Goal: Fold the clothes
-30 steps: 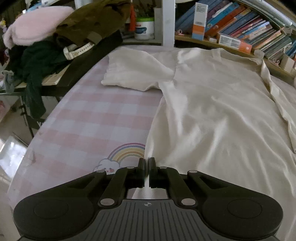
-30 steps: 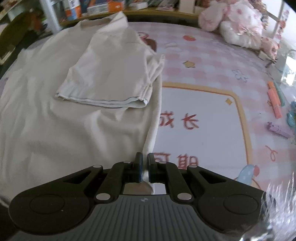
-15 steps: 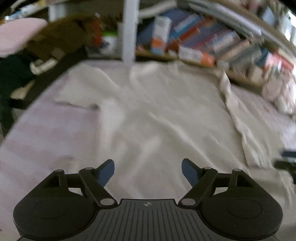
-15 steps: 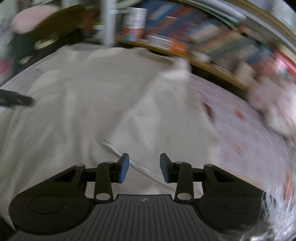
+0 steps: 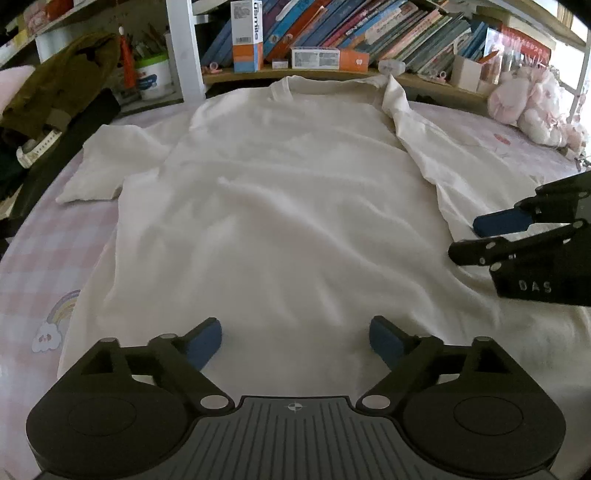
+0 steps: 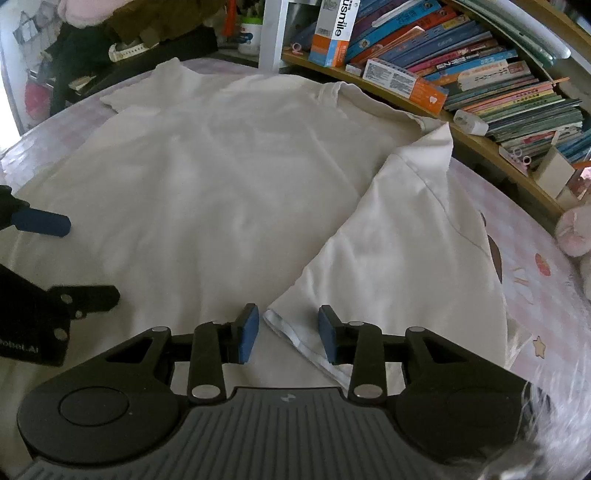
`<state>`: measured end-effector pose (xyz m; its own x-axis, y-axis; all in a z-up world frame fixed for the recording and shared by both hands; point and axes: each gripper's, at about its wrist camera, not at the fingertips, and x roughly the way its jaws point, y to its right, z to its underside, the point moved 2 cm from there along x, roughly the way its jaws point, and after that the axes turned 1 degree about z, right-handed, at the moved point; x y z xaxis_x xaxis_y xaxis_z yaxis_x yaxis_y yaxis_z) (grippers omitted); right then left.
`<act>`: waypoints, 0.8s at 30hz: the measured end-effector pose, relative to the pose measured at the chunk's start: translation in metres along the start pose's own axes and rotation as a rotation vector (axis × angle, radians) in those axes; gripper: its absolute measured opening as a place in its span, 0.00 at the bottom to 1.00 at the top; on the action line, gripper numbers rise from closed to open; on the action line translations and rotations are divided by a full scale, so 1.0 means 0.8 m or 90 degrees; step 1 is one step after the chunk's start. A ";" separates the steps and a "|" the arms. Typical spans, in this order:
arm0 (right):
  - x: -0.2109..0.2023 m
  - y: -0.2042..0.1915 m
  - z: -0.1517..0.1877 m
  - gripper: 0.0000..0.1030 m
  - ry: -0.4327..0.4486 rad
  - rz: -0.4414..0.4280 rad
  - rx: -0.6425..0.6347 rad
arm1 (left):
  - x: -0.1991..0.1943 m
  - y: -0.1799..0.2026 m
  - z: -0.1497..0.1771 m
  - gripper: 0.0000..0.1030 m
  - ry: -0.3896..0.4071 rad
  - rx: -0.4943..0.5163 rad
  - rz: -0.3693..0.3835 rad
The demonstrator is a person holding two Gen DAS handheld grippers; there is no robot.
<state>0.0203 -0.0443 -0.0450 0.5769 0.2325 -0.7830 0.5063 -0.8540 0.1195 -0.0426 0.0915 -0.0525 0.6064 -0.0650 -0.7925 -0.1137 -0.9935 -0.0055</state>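
- cream t-shirt (image 5: 280, 206) lies flat on the pink checked bed cover (image 5: 48, 258), collar toward the bookshelf (image 5: 369, 33); i guess it's laid out so the sides can fold inward.
- its right side is already folded over the body, the flap's hem corner (image 6: 295, 334) lying between my right gripper (image 6: 288, 332) pads.
- right jaws are closing, pads not touching cloth yet.
- left gripper (image 5: 295, 339) jaws are opening wide, holding nothing, over the bottom hem.
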 end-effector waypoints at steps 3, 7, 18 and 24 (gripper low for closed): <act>-0.009 0.020 -0.001 0.05 0.011 -0.013 0.032 | 0.000 0.001 0.001 0.92 0.000 -0.010 -0.007; -0.033 0.084 -0.007 0.05 0.049 0.017 0.096 | 0.001 -0.001 0.003 0.97 -0.005 -0.030 -0.025; -0.015 0.334 0.018 0.04 -0.010 0.273 0.100 | -0.004 0.013 0.002 0.97 -0.029 -0.080 -0.077; 0.016 0.404 0.050 0.04 -0.059 0.323 0.140 | -0.005 0.021 0.004 0.97 -0.040 -0.112 -0.086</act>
<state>0.1657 -0.3363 -0.0404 0.6500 -0.2662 -0.7118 0.0288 -0.9273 0.3731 -0.0499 0.0752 -0.0513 0.5558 0.0700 -0.8283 0.1081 -0.9941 -0.0115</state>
